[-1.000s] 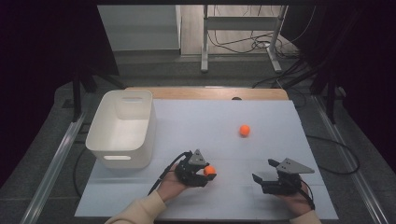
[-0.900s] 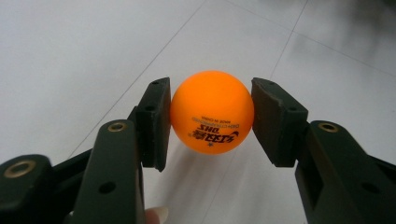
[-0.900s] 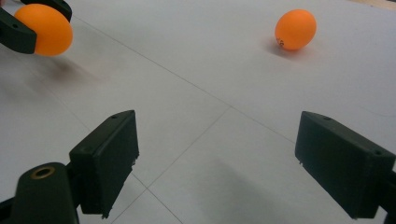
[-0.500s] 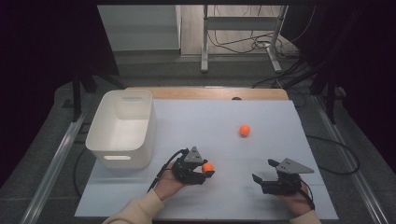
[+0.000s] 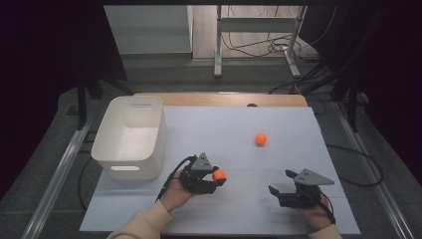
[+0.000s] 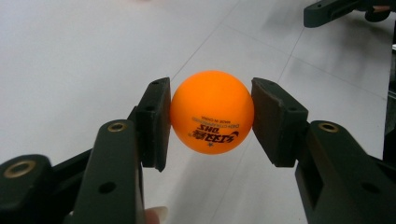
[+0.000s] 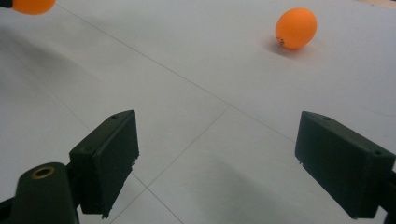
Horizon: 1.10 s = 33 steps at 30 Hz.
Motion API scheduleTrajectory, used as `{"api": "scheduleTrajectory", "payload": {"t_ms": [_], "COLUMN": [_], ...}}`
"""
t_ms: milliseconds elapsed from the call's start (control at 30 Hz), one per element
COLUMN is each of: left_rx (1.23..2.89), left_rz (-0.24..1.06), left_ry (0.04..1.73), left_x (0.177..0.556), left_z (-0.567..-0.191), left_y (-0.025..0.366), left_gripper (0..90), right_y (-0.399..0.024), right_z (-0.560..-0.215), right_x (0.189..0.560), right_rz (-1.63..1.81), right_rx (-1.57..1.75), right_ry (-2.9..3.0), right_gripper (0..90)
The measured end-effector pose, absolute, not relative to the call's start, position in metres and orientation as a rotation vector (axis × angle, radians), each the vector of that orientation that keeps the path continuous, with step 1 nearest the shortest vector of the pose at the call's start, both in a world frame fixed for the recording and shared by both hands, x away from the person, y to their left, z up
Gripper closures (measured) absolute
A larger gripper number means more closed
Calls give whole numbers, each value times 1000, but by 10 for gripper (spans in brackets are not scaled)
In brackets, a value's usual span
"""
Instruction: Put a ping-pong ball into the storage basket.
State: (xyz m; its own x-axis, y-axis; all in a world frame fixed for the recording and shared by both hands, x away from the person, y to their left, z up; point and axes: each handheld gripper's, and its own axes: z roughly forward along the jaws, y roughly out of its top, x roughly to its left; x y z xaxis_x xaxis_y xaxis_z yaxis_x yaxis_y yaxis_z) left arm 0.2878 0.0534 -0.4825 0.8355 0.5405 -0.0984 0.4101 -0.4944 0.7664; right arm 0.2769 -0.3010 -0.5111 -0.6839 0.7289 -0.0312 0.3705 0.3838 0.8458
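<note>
Left gripper point(image 5: 211, 180), near centre of the table point(image 5: 298, 134), clamps an orange ping-pong ball point(image 6: 212, 112) by narrow side contact; right gripper point(image 5: 283, 186) stands open, empty; the smooth ball may squirt out if jolted.

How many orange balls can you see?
2. One orange ball is clamped in the left gripper. The other ball lies loose on the white table, farther away. The white bin looks empty.
</note>
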Motion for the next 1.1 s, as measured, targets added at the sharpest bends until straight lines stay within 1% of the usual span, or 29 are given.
{"api": "scheduleTrajectory", "payload": {"t_ms": [767,1100], "left_rx": [2075,2063], "left_rz": [240,252], "left_ry": [728,736], "left_x": [291,291], "left_z": [-460,-456], "left_y": [78,85], "left_gripper": [502,502], "right_y": [-301,-301], "right_z": [-511,-511], "right_x": [277,277], "right_rz": [1217,1218], "right_rx": [955,955], "right_ry": [2248,2247], "right_gripper": [140,140]}}
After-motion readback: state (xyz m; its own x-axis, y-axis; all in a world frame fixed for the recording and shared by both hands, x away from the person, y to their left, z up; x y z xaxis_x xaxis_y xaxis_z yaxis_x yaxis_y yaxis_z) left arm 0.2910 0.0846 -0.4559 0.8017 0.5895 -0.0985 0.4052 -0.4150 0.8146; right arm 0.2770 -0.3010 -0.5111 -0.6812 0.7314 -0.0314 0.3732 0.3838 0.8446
